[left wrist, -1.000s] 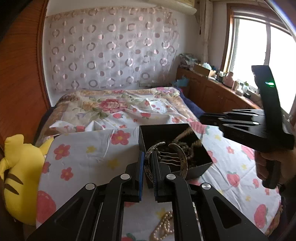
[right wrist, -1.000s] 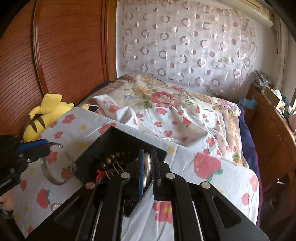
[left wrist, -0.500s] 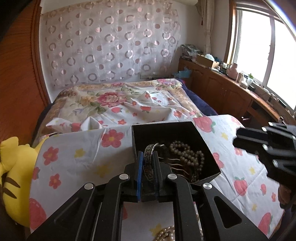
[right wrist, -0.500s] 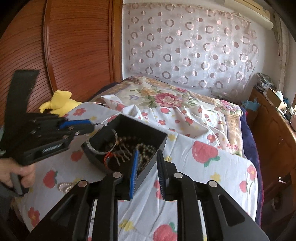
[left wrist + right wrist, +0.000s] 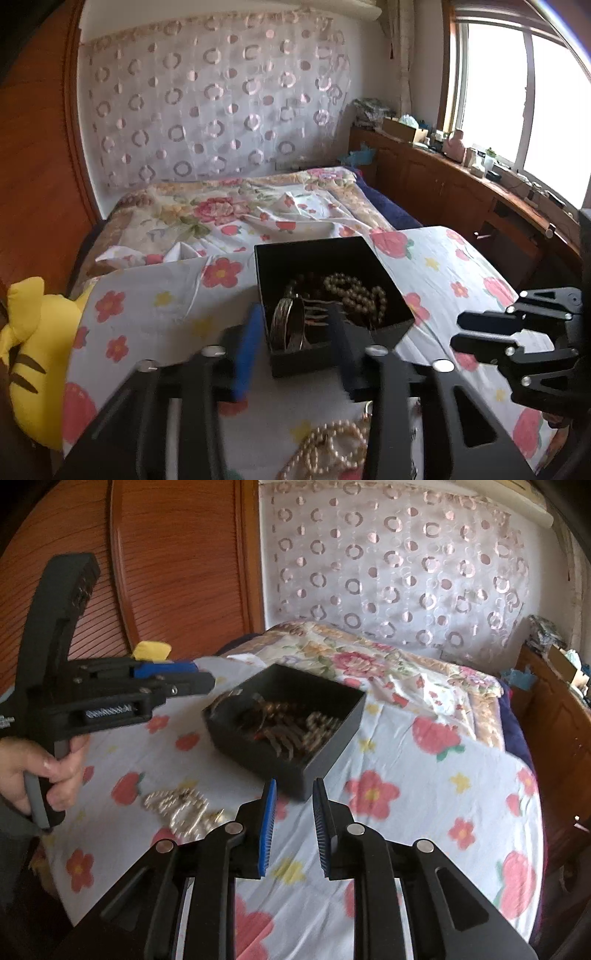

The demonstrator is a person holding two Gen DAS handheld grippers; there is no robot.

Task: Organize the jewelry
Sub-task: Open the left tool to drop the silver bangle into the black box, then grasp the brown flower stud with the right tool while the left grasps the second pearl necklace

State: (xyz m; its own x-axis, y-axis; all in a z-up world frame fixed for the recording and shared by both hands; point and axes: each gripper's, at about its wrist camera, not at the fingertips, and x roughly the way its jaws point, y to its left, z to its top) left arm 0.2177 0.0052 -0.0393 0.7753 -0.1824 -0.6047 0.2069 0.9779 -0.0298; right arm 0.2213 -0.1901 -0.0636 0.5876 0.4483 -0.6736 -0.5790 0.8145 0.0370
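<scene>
left gripper point(image 5: 295, 343) at 6 o'clock of the black box point(image 5: 325, 247); fingers have just been spreading and now stand apart, nothing pinched. the silver bangle point(image 5: 288, 325) stands on edge in the box's near corner, between the fingers but untouched, so it looks freshly dropped there among the bead strands point(image 5: 354, 291). right gripper point(image 5: 293, 827) hangs off the box at 5 o'clock, fingers slightly parted, empty; likely clearing room. pearl necklace point(image 5: 181, 805) lies on the floral sheet point(image 5: 406, 768) at 8 o'clock of the box, probably next to go in.
</scene>
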